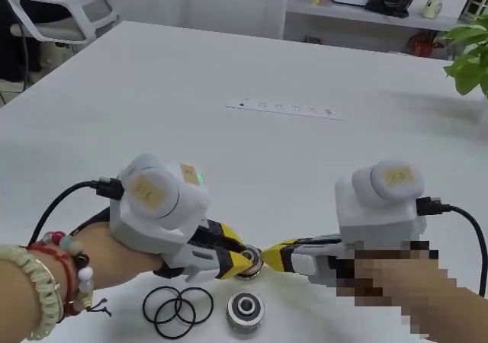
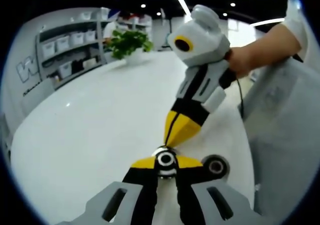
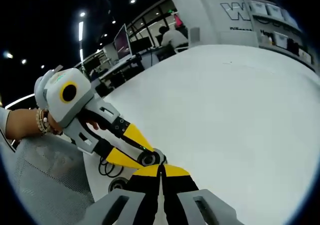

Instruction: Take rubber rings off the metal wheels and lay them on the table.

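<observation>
My left gripper (image 1: 245,264) is shut on a metal wheel (image 2: 166,160) with a black rubber ring around its rim, holding it just above the table. From the right, my right gripper (image 1: 270,257) meets that wheel; its jaws (image 3: 161,168) are pressed together at the wheel's edge (image 3: 150,157), pinching the ring there. Three loose rubber rings (image 1: 177,308) lie overlapping on the table in front of the left gripper. A second metal wheel (image 1: 245,310) lies flat beside them, also seen as wheel (image 2: 216,167) and wheel (image 3: 118,184).
The white table (image 1: 244,152) stretches far ahead, with a power strip (image 1: 284,108) set into its middle. A plant (image 1: 471,57) stands at the right edge. An office chair (image 1: 61,15) is at the far left.
</observation>
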Motion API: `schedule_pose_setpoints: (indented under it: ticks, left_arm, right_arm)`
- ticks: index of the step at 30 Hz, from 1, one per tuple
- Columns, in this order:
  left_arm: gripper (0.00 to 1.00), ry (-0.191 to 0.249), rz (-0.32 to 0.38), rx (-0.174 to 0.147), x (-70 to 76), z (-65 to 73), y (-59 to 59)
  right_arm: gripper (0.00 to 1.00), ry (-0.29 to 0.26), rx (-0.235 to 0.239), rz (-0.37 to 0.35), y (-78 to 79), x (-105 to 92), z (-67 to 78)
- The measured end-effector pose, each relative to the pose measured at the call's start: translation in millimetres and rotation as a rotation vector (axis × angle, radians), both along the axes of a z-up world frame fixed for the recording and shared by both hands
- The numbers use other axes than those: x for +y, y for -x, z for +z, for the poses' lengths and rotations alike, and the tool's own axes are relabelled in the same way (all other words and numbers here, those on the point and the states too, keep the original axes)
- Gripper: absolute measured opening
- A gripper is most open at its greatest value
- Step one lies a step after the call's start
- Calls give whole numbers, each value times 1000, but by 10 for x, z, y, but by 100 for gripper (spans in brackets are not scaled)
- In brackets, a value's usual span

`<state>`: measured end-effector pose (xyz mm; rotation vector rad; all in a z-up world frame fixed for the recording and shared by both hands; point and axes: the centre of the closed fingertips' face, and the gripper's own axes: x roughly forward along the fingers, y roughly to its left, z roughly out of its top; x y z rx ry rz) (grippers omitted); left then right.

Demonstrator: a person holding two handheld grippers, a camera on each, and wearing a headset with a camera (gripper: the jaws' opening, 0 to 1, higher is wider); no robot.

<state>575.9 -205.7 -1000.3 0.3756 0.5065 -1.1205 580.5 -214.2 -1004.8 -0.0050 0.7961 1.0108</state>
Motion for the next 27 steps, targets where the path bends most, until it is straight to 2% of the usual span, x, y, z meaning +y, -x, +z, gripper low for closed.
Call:
schedule_pose_setpoints:
  ticks: [27]
  left_arm:
    - [13, 3, -3, -10, 5, 6, 0]
  right_arm:
    - [0, -3, -5, 10, 25, 73, 43]
